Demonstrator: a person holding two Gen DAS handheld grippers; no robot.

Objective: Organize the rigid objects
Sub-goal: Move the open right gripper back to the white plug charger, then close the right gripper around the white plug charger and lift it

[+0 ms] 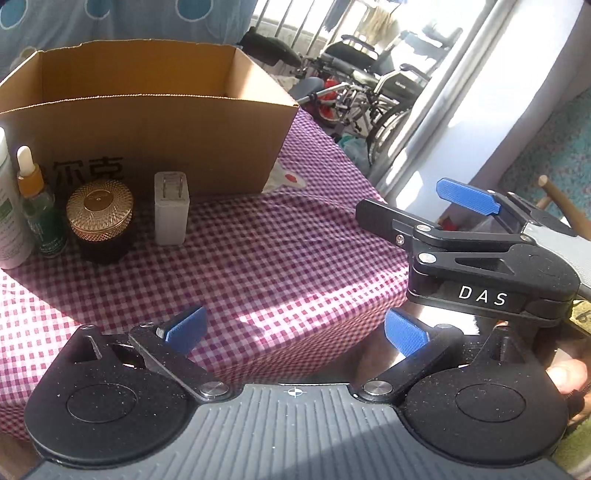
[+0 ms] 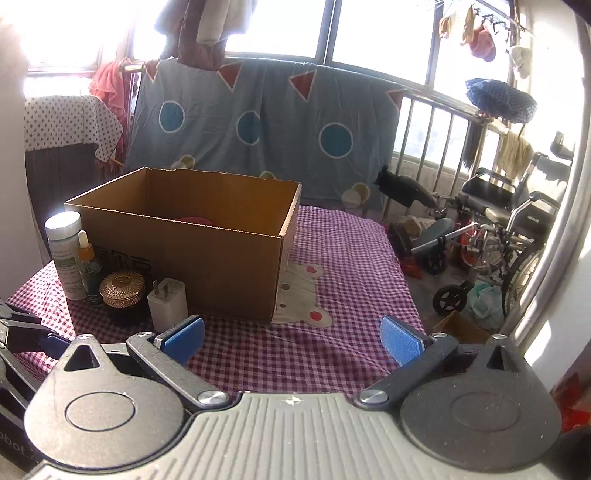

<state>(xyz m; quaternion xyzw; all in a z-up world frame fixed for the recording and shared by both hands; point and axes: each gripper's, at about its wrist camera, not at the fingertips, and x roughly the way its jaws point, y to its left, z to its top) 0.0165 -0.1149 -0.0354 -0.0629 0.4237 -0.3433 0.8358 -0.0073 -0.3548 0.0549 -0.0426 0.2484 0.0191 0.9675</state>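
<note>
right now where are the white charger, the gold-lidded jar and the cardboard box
white charger (image 1: 170,218), left wrist view, front face
gold-lidded jar (image 1: 99,210), left wrist view, lid
cardboard box (image 2: 207,266), right wrist view, front wall

White charger (image 2: 167,304) beside cardboard box (image 2: 207,254)

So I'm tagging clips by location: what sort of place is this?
Probably an enclosed home balcony or sunroom: big windows with hanging laundry, a railing, and folded wheelchairs stored beside the table.
</note>
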